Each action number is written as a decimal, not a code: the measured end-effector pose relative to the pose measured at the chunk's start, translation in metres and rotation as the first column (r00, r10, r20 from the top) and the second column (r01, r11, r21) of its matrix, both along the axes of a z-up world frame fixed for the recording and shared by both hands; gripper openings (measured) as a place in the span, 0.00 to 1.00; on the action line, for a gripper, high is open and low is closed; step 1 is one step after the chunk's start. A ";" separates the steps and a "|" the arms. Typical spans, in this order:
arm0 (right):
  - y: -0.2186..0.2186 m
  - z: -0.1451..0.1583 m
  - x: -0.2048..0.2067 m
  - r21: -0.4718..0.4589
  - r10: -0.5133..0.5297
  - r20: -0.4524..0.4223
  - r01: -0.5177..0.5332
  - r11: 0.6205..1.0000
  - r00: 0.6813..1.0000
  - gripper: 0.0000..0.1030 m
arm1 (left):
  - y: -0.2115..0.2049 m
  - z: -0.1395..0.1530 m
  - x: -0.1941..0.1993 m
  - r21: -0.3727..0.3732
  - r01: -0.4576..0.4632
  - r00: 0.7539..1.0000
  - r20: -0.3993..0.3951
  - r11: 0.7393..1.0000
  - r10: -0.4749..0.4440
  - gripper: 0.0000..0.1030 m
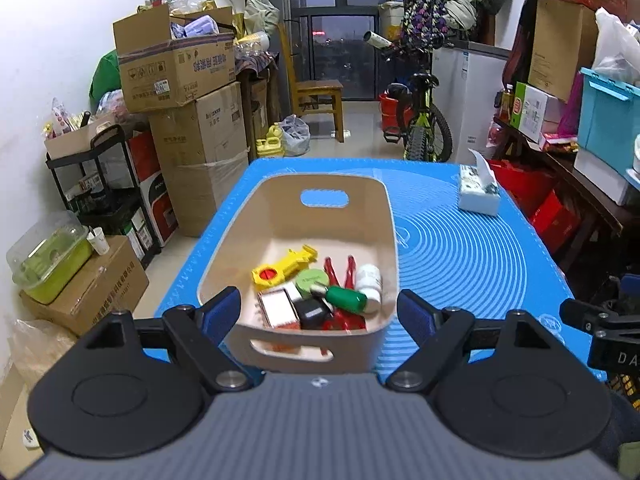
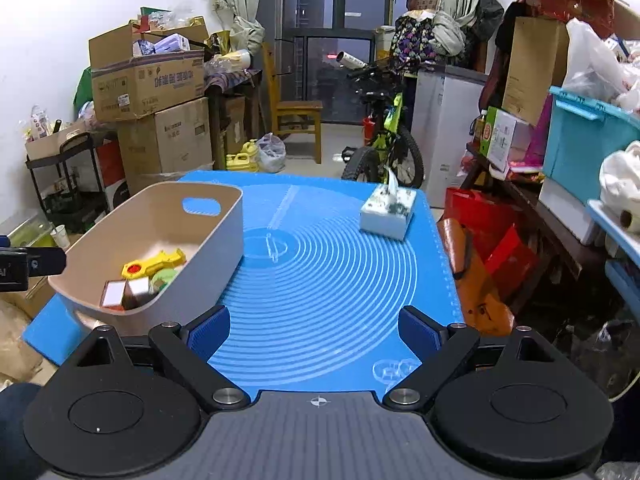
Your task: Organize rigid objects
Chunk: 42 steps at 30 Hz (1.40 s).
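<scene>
A beige bin (image 1: 280, 216) with handle cut-outs stands on the blue mat (image 1: 460, 256). Inside lie a yellow toy (image 1: 284, 266), a green bottle (image 1: 346, 298), a white bottle (image 1: 369, 276), a green round tin (image 1: 312, 280), red tongs (image 1: 340, 270), a white-faced box (image 1: 278, 308) and a black item (image 1: 312, 312). My left gripper (image 1: 318, 314) is open and empty, its fingers spread just before the bin's near wall. My right gripper (image 2: 314, 330) is open and empty above bare mat (image 2: 328, 264), right of the bin (image 2: 200, 264).
A white tissue box (image 1: 478, 192) sits at the mat's far right corner; it also shows in the right wrist view (image 2: 386, 214). Stacked cardboard boxes and a black cart stand left of the table. A bicycle, a wooden chair and cluttered shelves stand beyond and to the right.
</scene>
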State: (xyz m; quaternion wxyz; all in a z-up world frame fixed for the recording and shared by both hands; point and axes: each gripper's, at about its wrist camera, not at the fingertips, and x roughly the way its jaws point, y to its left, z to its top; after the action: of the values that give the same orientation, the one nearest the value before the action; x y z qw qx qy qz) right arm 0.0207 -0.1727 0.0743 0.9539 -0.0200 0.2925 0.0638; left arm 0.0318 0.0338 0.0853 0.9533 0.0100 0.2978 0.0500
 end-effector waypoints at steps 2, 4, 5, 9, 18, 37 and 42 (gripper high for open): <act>-0.003 -0.006 -0.006 0.000 -0.001 -0.006 0.001 1.000 1.000 0.89 | -0.004 -0.006 -0.006 -0.007 -0.001 1.000 0.003 1.000 0.001 0.83; -0.005 -0.010 -0.012 0.004 -0.004 -0.007 0.004 1.000 1.000 0.89 | -0.009 -0.011 -0.012 0.000 0.004 1.000 0.009 1.000 -0.004 0.83; -0.005 -0.011 -0.015 0.006 -0.004 -0.006 0.004 1.000 1.000 0.89 | -0.011 -0.015 -0.016 0.008 0.008 1.000 0.009 1.000 -0.008 0.83; -0.005 -0.017 -0.024 0.007 0.017 -0.004 -0.017 1.000 1.000 0.89 | -0.015 -0.023 -0.019 0.010 0.010 1.000 0.003 1.000 -0.010 0.83; -0.001 -0.025 -0.036 -0.007 0.042 0.023 -0.042 0.999 0.999 0.89 | -0.020 -0.037 -0.022 0.008 0.034 0.999 0.002 0.999 -0.034 0.82; -0.007 -0.036 -0.035 0.020 0.019 0.001 -0.019 1.000 1.000 0.89 | -0.023 -0.043 -0.024 -0.024 0.046 0.999 0.000 0.999 -0.046 0.82; -0.007 -0.036 -0.036 0.021 0.018 0.000 -0.018 1.000 1.000 0.89 | -0.027 -0.044 -0.025 -0.020 0.055 0.999 0.002 0.998 -0.055 0.82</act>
State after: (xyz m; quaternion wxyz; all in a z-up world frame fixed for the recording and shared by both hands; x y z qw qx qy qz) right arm -0.0149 -0.1794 0.0383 0.9535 -0.0128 0.2916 0.0753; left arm 0.0071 0.0071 0.0413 0.9545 0.0087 0.2974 0.0210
